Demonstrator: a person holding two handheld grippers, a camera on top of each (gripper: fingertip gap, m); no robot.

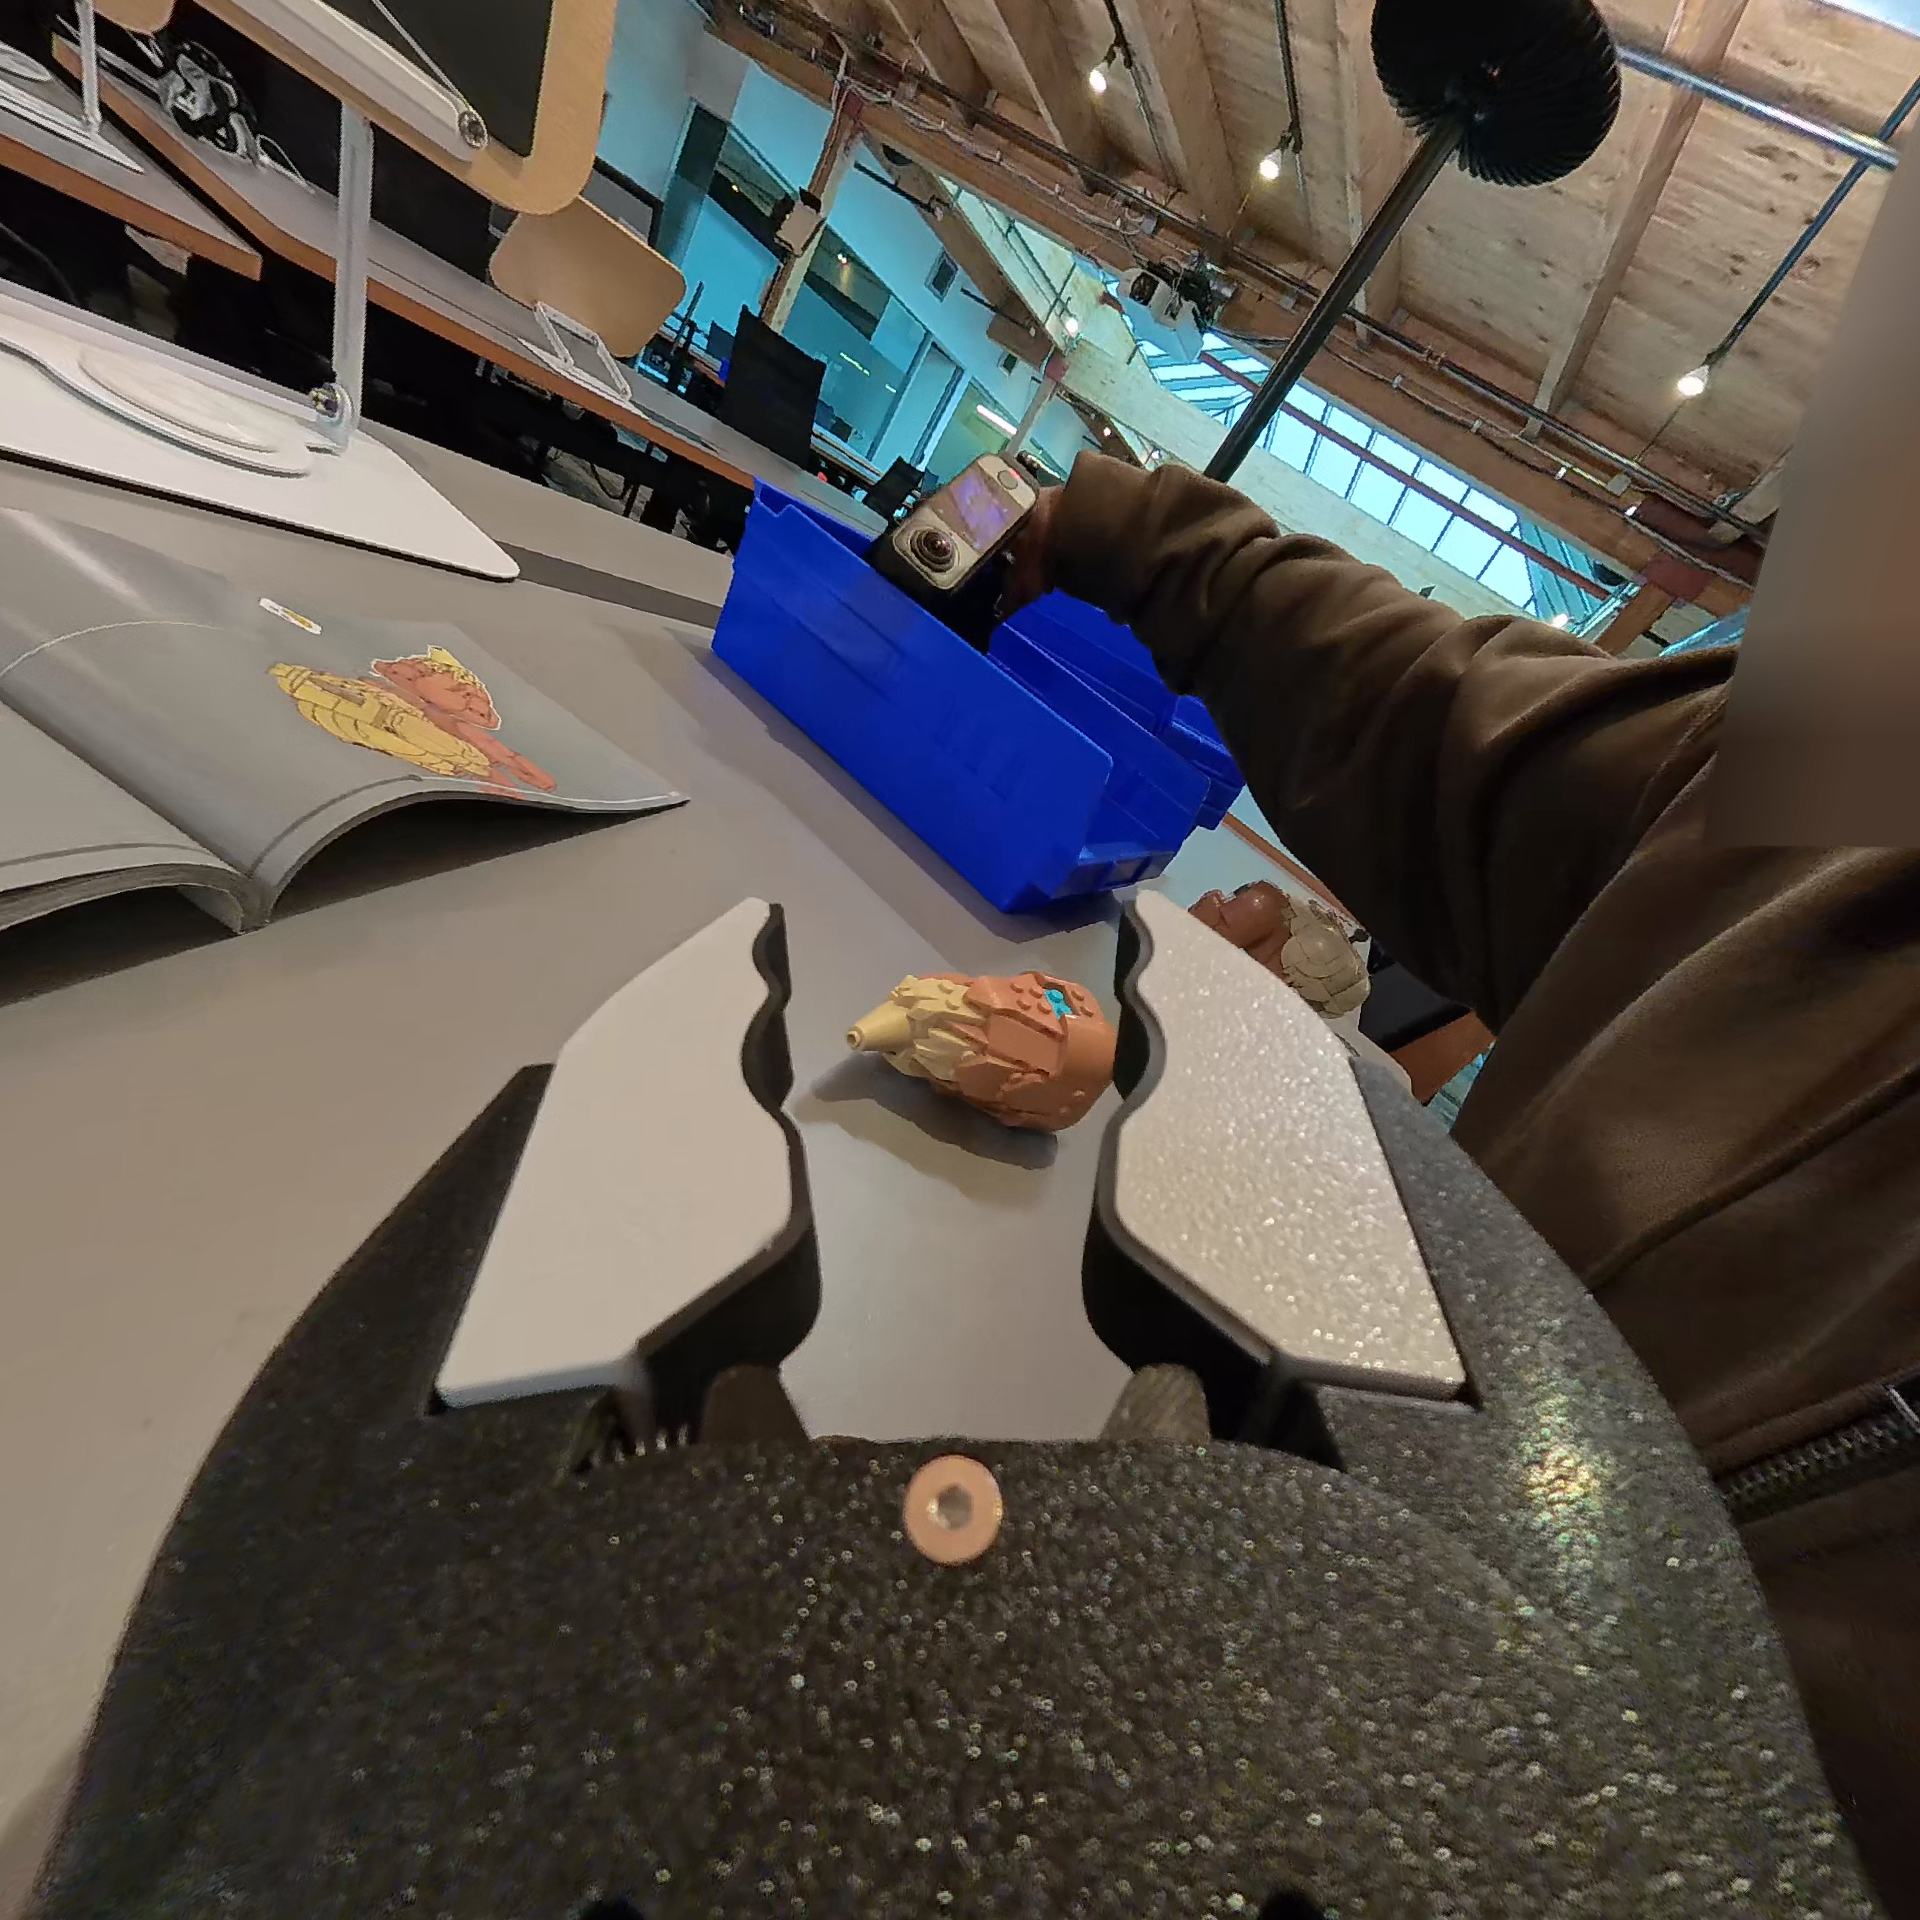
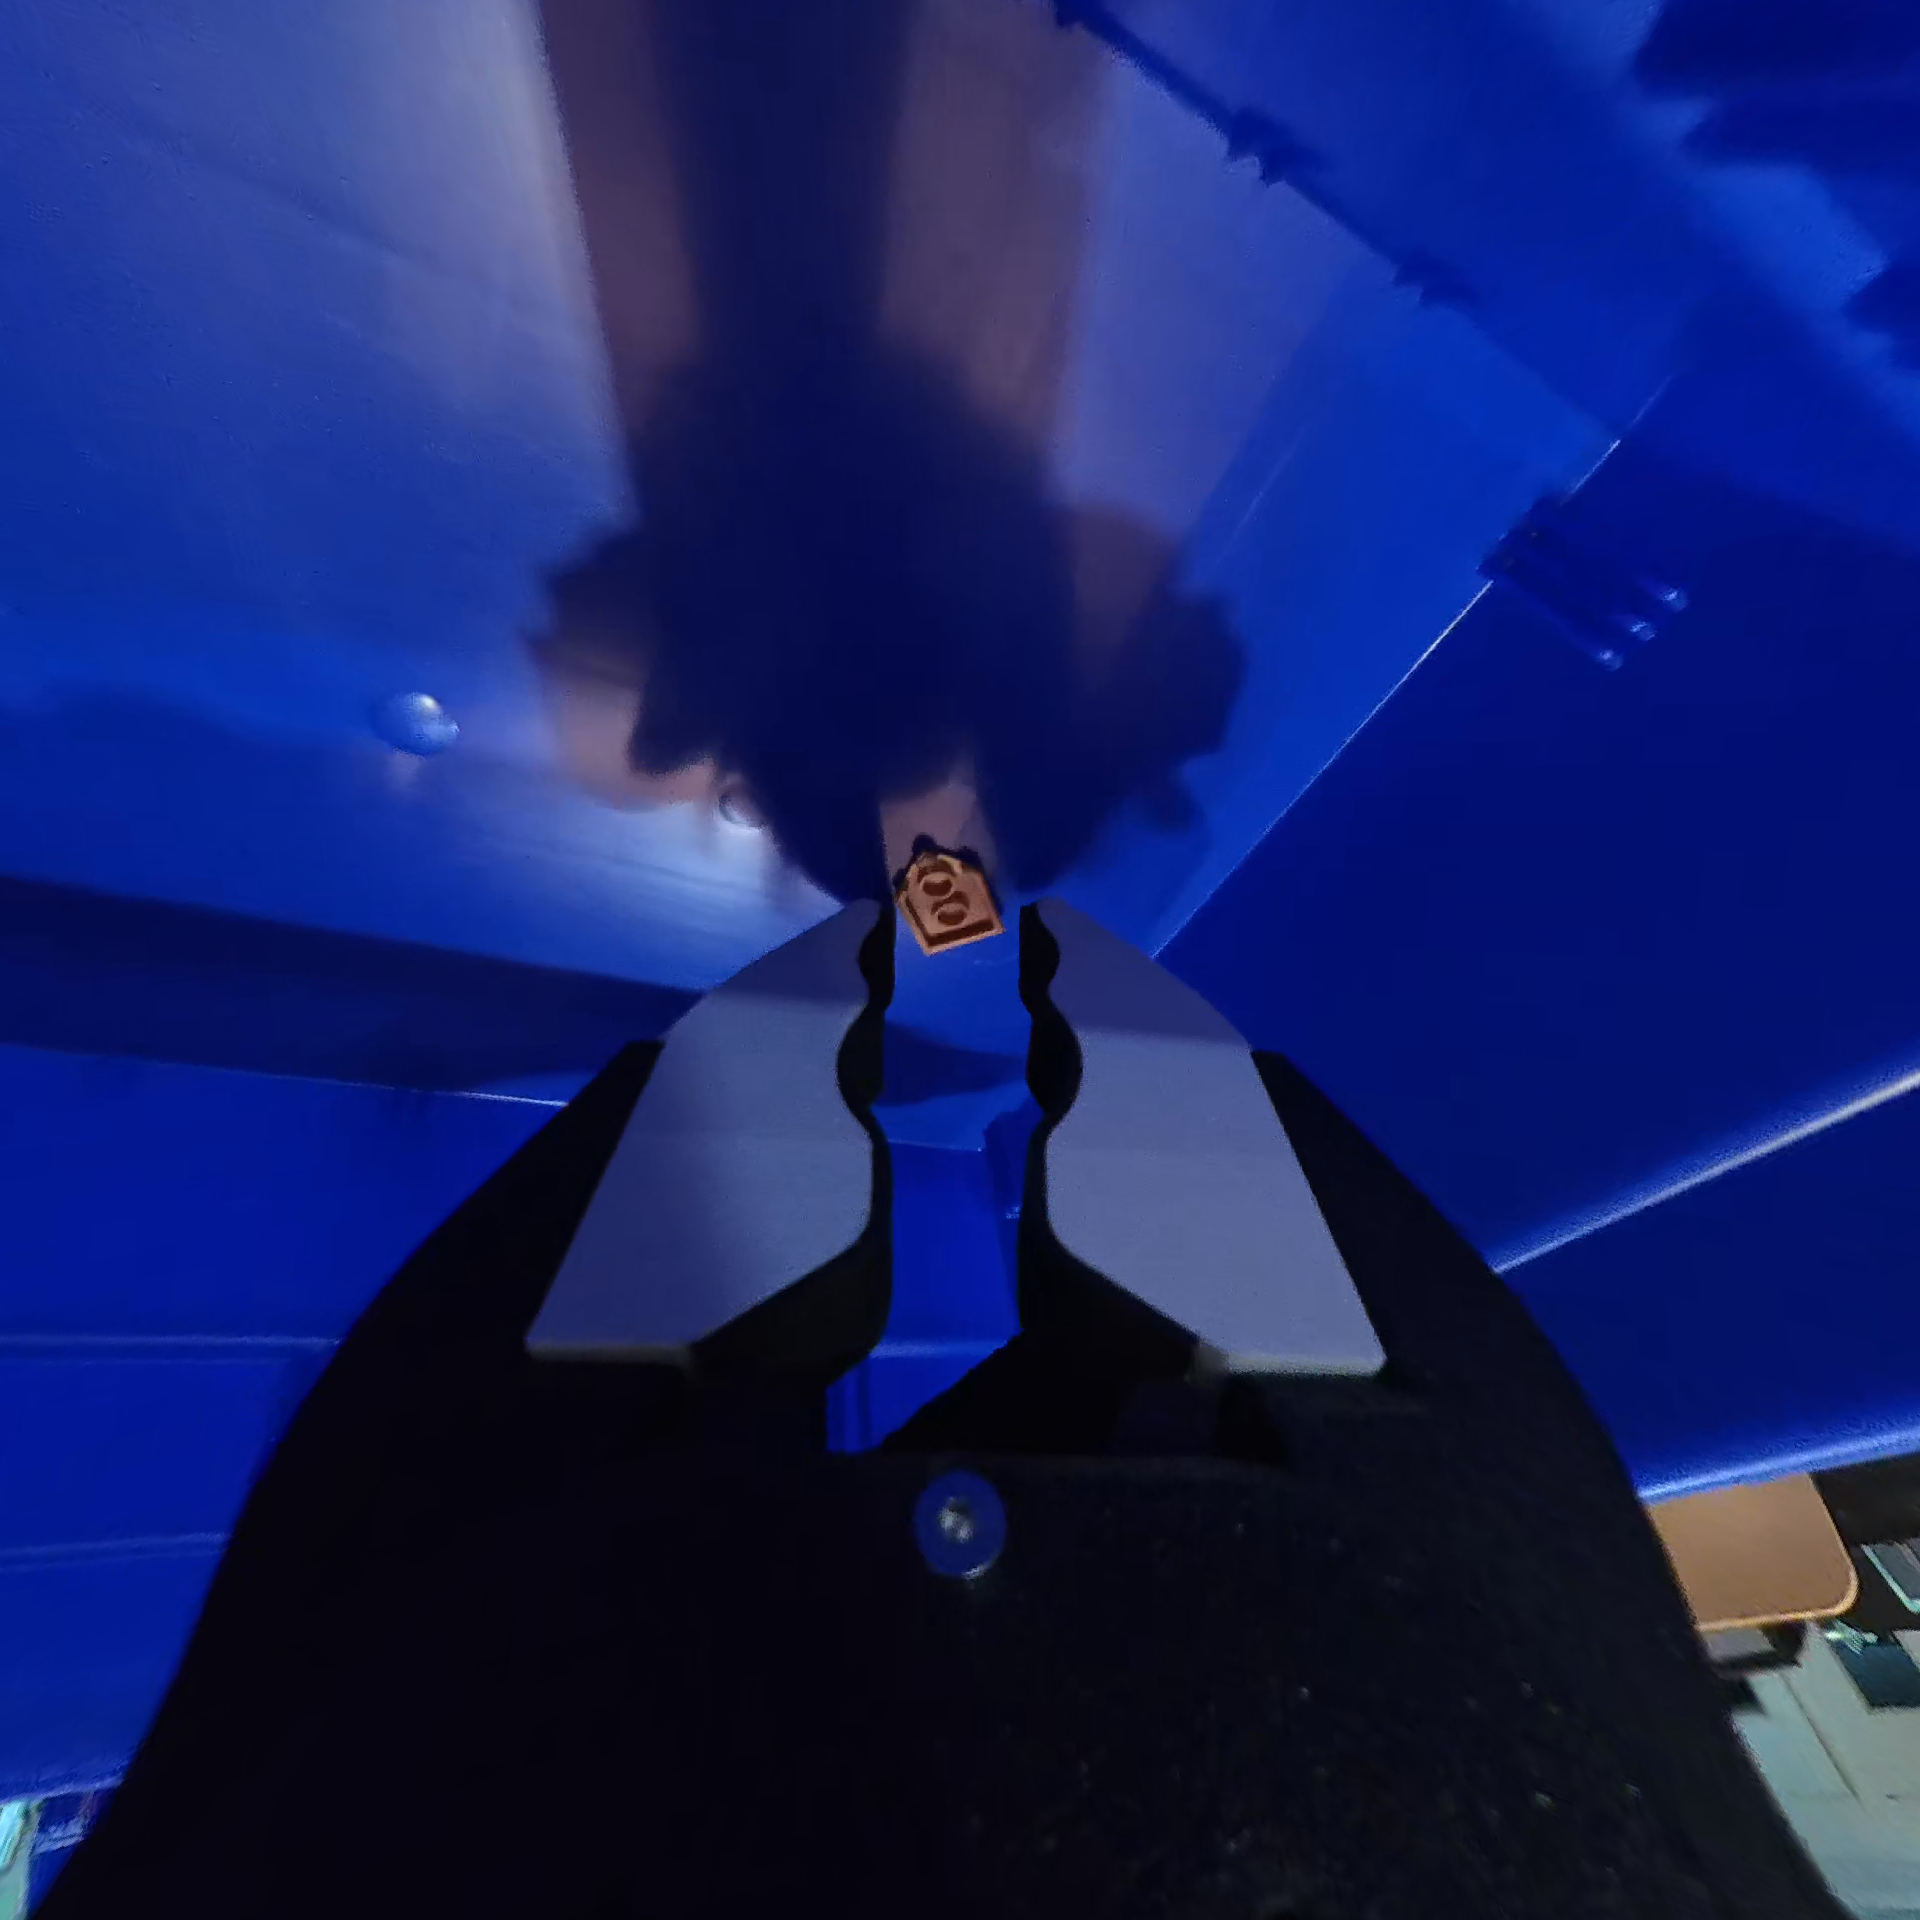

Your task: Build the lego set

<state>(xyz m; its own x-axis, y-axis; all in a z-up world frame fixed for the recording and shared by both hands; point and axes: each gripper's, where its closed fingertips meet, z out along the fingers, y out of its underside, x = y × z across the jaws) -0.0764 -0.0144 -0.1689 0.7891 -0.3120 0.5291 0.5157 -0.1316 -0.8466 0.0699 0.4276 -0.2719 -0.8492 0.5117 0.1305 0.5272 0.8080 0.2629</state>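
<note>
Inside the blue bin [image 2: 312, 416], the small orange plate [image 2: 948, 902] lay just ahead of my right gripper [image 2: 958, 914], whose part-open jaws held nothing, its long axis running roughly away from me.

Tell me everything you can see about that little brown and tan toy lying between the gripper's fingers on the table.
The brick model is a small lump of plastic bricks, orange-brown on one half and pale tan on the other, with a tan cone at its tip and one bright blue piece on top. It lies on its side on the grey table, ahead of the open left gripper. Nothing grips it; only the table touches it.
</note>
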